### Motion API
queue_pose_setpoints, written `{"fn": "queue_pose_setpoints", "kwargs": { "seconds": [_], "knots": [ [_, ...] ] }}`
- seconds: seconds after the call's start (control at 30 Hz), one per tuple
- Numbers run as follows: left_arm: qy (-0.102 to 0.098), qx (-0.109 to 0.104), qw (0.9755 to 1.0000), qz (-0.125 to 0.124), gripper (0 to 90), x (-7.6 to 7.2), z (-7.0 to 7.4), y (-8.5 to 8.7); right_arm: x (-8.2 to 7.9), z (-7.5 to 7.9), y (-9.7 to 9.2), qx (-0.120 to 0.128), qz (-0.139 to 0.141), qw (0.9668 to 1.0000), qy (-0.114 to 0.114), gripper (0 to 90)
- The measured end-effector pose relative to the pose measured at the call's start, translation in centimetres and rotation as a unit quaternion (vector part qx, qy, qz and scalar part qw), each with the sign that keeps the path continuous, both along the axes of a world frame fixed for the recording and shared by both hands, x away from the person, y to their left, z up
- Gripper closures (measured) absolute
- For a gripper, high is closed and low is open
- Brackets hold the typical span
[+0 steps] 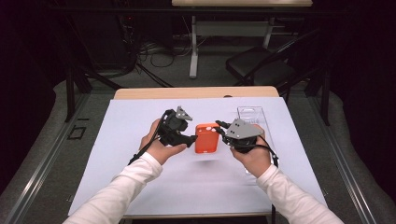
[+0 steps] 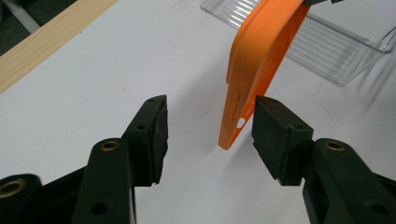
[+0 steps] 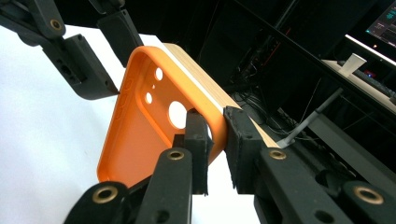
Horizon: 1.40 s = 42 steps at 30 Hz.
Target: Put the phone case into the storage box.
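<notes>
An orange phone case (image 1: 207,138) hangs above the white sheet between both hands. My right gripper (image 3: 217,135) is shut on the case's rim (image 3: 140,130) near the camera cut-outs, one pad inside and one outside. In the high view my right gripper (image 1: 223,133) meets the case from the right. My left gripper (image 2: 208,121) stands open; the case's corner (image 2: 261,60) with its side buttons sits just by the right-hand pad, and the wide gap between the jaws holds nothing. In the right gripper view the left gripper (image 3: 105,51) is at the case's far edge.
A clear ribbed plastic tray (image 1: 252,114) lies on the white sheet (image 1: 140,186) behind the right hand, also seen as the tray (image 2: 327,46) past the case. The wooden table edge (image 1: 196,92) runs along the back. A black chair (image 1: 261,65) stands beyond the table.
</notes>
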<state>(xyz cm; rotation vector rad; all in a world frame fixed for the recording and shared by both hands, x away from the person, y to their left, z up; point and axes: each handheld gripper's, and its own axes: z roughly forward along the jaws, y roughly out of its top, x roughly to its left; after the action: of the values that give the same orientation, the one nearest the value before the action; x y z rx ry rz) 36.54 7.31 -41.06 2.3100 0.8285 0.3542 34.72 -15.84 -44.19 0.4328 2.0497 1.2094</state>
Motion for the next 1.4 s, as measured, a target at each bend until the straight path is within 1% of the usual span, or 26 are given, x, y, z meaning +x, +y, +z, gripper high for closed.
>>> {"fn": "queue_pose_setpoints", "kwargs": {
  "seconds": [0.03,0.07,0.1,0.13,0.23,0.27,0.33,0.4,0.47,0.57,0.67,0.7,0.73,0.8,0.83,0.87,0.9,0.97,1.0,1.1,1.3,1.33,1.37,1.4],
  "knots": [
    [0.001,-0.005,1.0,-0.001,46.2,0.0,0.0,0.1,0.1,0.0,-0.1,0.003,0.001,1.0,0.002,80.2],
    [0.001,-0.006,1.0,-0.002,46.2,-0.1,0.1,0.1,0.1,0.0,-0.1,0.003,0.001,1.0,0.002,80.2],
    [0.005,-0.013,0.9999,0.0,45.9,-0.1,0.1,0.2,0.1,0.0,-0.1,0.004,0.001,1.0,0.002,80.2],
    [0.013,-0.02,0.9997,-0.007,45.3,-0.2,0.1,0.3,0.1,0.0,-0.2,0.005,0.003,1.0,0.001,80.1],
    [0.002,-0.02,0.9997,-0.012,42.7,-0.3,0.1,0.4,0.1,0.1,-0.3,0.004,0.004,1.0,-0.002,80.2],
    [0.005,-0.02,0.9997,-0.013,39.0,-0.3,0.0,0.4,0.2,0.1,-0.3,0.003,0.005,1.0,0.0,80.1],
    [0.008,-0.026,0.9995,-0.013,36.1,-0.3,0.0,0.6,0.2,0.1,-0.4,0.003,0.006,1.0,0.0,80.2],
    [0.005,-0.032,0.9994,-0.016,35.0,-0.3,0.1,0.7,0.2,0.1,-0.5,0.005,0.006,1.0,0.0,80.1],
    [0.002,-0.037,0.9992,-0.015,31.4,-0.2,0.2,1.0,0.3,0.2,-0.6,0.004,0.007,1.0,0.0,80.2],
    [0.004,-0.05,0.9986,-0.015,27.4,-0.2,0.4,1.3,0.4,0.2,-0.9,0.004,0.009,0.9999,-0.001,80.2],
    [0.007,-0.065,0.9978,-0.014,26.5,-0.2,0.5,1.7,0.5,0.3,-1.1,0.004,0.01,0.9999,-0.001,80.2],
    [0.009,-0.066,0.9977,-0.014,25.5,-0.2,0.6,1.9,0.6,0.4,-1.2,0.004,0.01,0.9999,-0.002,80.2],
    [0.011,-0.076,0.997,-0.01,24.6,-0.2,0.7,2.2,0.7,0.5,-1.3,0.003,0.011,0.9999,-0.003,80.2],
    [0.014,-0.08,0.9967,-0.011,24.3,-0.2,0.7,2.4,0.7,0.5,-1.4,0.002,0.011,0.9999,-0.004,80.2],
    [0.014,-0.089,0.9959,-0.009,23.9,-0.4,0.8,2.7,0.8,0.7,-1.6,0.002,0.014,0.9999,-0.006,80.2],
    [0.014,-0.089,0.9959,-0.009,23.7,-0.4,0.8,2.7,0.8,0.7,-1.6,0.002,0.014,0.9999,-0.006,80.2],
    [0.011,-0.092,0.9957,-0.003,23.7,-0.4,0.8,2.8,0.9,0.8,-1.7,0.001,0.014,0.9999,-0.008,80.1],
    [0.015,-0.091,0.9958,-0.004,22.8,-0.5,0.9,3.1,1.0,1.0,-1.9,-0.001,0.018,0.9998,-0.012,80.2],
    [0.018,-0.095,0.9953,-0.001,22.6,-0.6,0.9,3.4,1.1,1.1,-2.0,-0.001,0.017,0.9998,-0.012,80.1],
    [0.021,-0.099,0.9949,0.002,20.0,-0.6,0.9,3.6,1.2,1.3,-2.2,-0.002,0.018,0.9997,-0.016,80.1],
    [0.021,-0.104,0.9943,0.01,18.3,-0.6,0.9,4.1,1.6,1.8,-2.6,-0.002,0.017,0.9996,-0.024,80.1],
    [0.022,-0.104,0.9943,0.008,17.7,-0.6,1.0,4.2,1.6,1.9,-2.7,-0.001,0.017,0.9995,-0.025,80.1],
    [0.018,-0.104,0.9944,0.01,14.4,-0.6,0.9,4.2,1.7,2.1,-2.7,-0.003,0.017,0.9994,-0.03,80.1],
    [0.018,-0.103,0.9944,0.012,14.2,-0.6,1.0,4.2,1.7,2.2,-2.8,-0.004,0.017,0.9994,-0.032,80.1]
  ]
}}
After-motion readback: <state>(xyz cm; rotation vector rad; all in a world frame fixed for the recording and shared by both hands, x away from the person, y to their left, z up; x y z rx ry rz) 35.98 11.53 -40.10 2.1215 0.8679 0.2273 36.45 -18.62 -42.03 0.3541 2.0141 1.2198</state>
